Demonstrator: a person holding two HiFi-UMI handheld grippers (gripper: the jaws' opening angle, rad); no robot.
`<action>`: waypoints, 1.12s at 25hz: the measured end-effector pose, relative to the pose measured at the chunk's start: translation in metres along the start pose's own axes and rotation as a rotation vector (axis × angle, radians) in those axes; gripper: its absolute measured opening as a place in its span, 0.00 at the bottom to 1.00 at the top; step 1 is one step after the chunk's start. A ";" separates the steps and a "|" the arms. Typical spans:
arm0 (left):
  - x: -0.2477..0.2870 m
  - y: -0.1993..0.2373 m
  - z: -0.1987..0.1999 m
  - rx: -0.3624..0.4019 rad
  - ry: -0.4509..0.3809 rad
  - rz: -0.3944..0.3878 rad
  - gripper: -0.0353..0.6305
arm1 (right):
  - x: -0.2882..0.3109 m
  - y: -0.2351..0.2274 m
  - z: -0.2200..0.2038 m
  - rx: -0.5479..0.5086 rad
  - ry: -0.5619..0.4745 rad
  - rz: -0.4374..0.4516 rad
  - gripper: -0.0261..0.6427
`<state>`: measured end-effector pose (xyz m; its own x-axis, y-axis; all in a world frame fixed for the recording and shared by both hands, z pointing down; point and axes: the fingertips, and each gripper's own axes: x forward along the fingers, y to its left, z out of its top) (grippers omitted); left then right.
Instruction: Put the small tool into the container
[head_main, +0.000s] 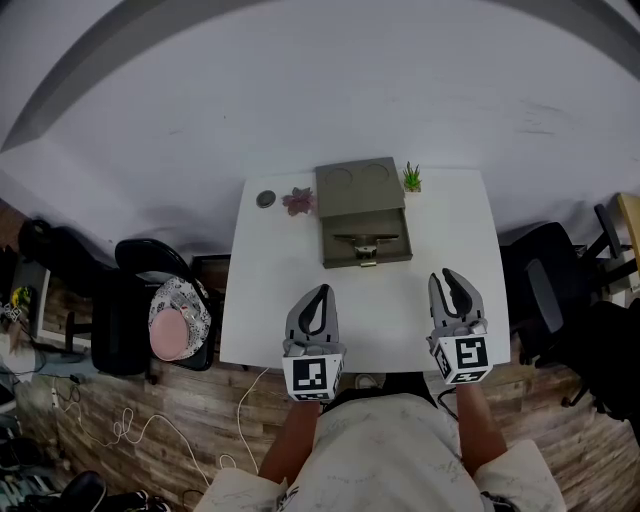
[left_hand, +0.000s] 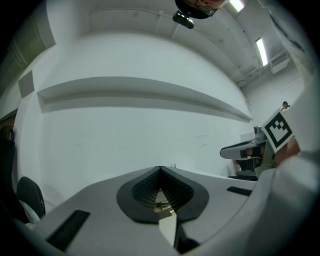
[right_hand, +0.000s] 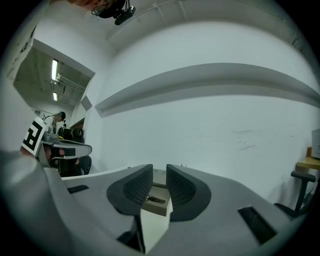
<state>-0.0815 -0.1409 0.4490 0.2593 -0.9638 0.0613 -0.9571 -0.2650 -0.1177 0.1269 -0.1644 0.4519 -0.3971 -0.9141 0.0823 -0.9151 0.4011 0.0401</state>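
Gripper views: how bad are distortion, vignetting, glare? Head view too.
Left gripper view: heavy fisheye, wall ledge bows, corners black, ceiling light blown out. Right gripper view: same bowing and vignette. Head view: even soft light, table sharp, room edges curved.

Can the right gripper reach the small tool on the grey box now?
Probably yes: the right gripper is open and empty, and only bare table lies between it and the small tool.
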 end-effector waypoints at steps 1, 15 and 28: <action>0.000 0.000 0.002 -0.001 -0.004 0.000 0.06 | 0.000 0.000 0.001 -0.003 0.000 0.003 0.18; -0.012 0.002 0.004 0.004 0.000 0.006 0.06 | 0.000 0.014 0.001 -0.019 0.000 0.009 0.06; -0.009 0.005 -0.003 0.008 0.000 0.011 0.06 | -0.001 0.011 -0.003 -0.021 0.012 0.004 0.06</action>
<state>-0.0888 -0.1331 0.4504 0.2488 -0.9667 0.0604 -0.9588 -0.2546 -0.1262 0.1175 -0.1588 0.4554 -0.3997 -0.9117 0.0946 -0.9118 0.4061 0.0610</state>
